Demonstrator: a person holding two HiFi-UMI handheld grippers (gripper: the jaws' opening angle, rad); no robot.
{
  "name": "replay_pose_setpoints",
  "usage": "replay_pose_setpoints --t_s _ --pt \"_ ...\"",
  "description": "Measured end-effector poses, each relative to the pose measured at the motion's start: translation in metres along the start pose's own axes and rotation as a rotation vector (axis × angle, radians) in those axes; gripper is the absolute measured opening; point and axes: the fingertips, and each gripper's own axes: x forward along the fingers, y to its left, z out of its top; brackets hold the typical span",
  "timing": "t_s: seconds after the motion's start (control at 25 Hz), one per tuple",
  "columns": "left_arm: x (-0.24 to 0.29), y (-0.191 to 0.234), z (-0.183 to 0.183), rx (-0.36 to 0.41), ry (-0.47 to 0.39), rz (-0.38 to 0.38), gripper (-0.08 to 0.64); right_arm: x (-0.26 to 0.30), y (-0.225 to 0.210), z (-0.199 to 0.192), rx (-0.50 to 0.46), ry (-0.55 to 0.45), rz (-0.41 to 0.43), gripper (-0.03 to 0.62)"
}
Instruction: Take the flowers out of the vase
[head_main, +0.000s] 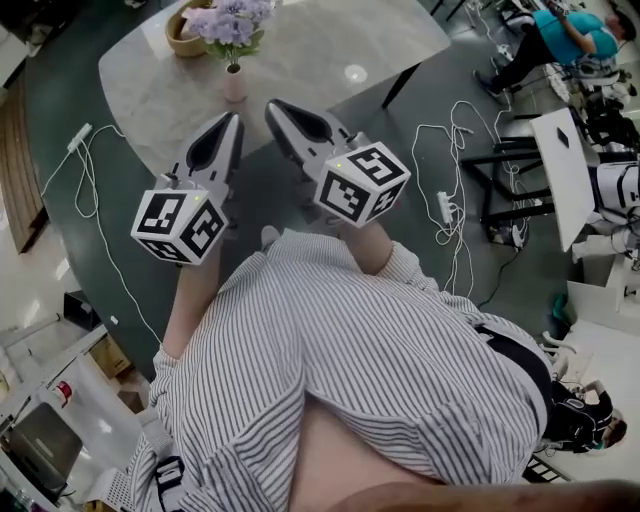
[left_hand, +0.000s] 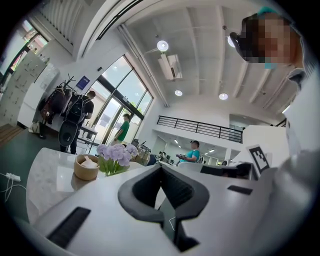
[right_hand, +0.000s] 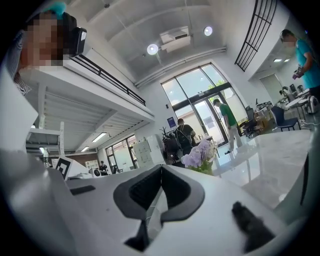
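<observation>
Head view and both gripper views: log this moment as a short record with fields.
flowers: purple, in the vase, not yet taken out
vase: small, pink, upright on the table
table: pale marble top
bowl: wooden, beside the flowers
left gripper: shut, empty, aimed at the vase, apart from it
right gripper: shut, empty, beside the left one, apart from the vase

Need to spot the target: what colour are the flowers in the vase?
Pale purple; the flowers show best in the head view.
</observation>
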Motion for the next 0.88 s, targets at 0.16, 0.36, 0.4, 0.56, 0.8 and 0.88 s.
replay_pose_setpoints --t_s 0.16,0.36,0.4,0.56,0.8,0.88 --pt "0.031 0.011 0.004 -0.001 -0.011 0.023 0.009 0.014 -0.028 0.011 -0.001 0.008 0.022 0.014" --pt "0.060 0.019 -0.003 -0.014 0.002 0.046 0.009 0.022 -0.061 0.014 0.018 0.020 0.026 0.014" --pt "0.062 0.022 -0.005 -0.018 0.006 0.051 0.009 0.025 -0.064 0.012 0.025 0.025 0.026 0.014" --pt "0.068 0.037 -0.008 -0.032 0.019 0.073 0.009 0.041 -0.071 0.005 0.043 0.047 0.036 0.014" --pt "0.070 0.048 -0.011 -0.038 0.035 0.091 0.009 0.050 -0.075 -0.002 0.057 0.064 0.042 0.015" --pt "0.073 0.052 -0.011 -0.042 0.039 0.092 0.009 0.052 -0.078 -0.003 0.062 0.067 0.037 0.015"
